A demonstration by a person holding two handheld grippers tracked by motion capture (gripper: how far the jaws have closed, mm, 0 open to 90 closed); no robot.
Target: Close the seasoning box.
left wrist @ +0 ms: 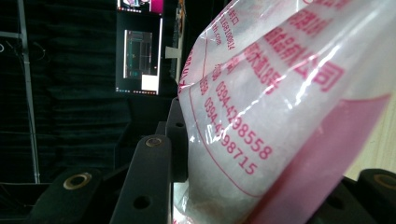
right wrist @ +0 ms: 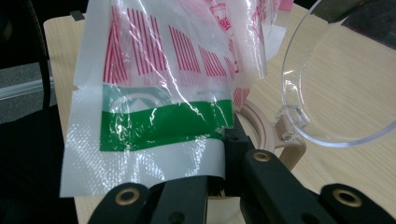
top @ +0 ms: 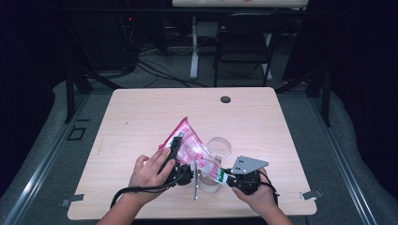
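A pink and white plastic bag (top: 187, 143) with red print hangs tilted over the table (top: 141, 112), held between both grippers. My left gripper (top: 177, 145) is shut on the bag's bulging body (left wrist: 280, 102), with one black finger (left wrist: 152, 172) pressed against its side. To the right, my right gripper (top: 224, 177) is shut on the bag's flat sealed end with the green stripe (right wrist: 163, 121), pinching it where the jaws meet (right wrist: 219, 168). A clear round container (top: 219, 146) (right wrist: 336, 74) stands just behind the bag.
Under the bag's low end sits another clear cup-like thing (top: 209, 185), with a beige ring (right wrist: 268, 128) beside it. A dark round hole (top: 225, 99) marks the table's far side. Beyond the table is a folding chair (top: 244, 37). Bare tabletop lies left and far.
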